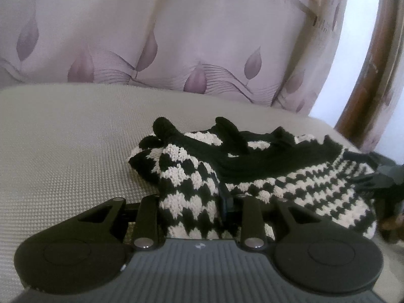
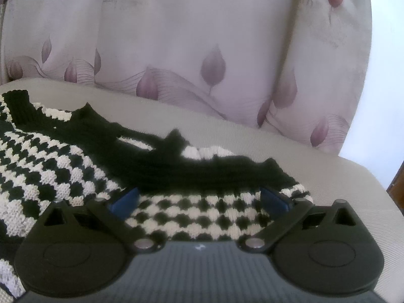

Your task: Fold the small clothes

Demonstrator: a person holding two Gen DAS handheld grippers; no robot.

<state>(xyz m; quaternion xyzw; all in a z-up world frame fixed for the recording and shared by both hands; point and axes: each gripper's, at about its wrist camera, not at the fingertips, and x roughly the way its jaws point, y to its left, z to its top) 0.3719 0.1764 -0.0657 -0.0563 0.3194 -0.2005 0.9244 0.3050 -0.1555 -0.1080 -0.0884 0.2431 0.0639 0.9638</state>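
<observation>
Knitwear, a black-and-cream checked wool garment [image 1: 192,176], is lying bunched on the beige textured cushion [image 1: 63,139]. Left tongs [image 1: 192,202] are pinching its fold. Right tongs [image 2: 199,197] are gaping wide around its edge.

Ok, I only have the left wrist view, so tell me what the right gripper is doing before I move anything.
Observer: The right gripper is open. Its blue pads are wide apart, with the checkered knit garment lying between them.
Operator: Give me what's just ahead of those pads.
Observer: The garment's black ribbed band runs across just beyond them.
Operator: Now the outer side.
Observer: The knit ends at about the right-hand pad. Past it there is only beige cushion.
</observation>
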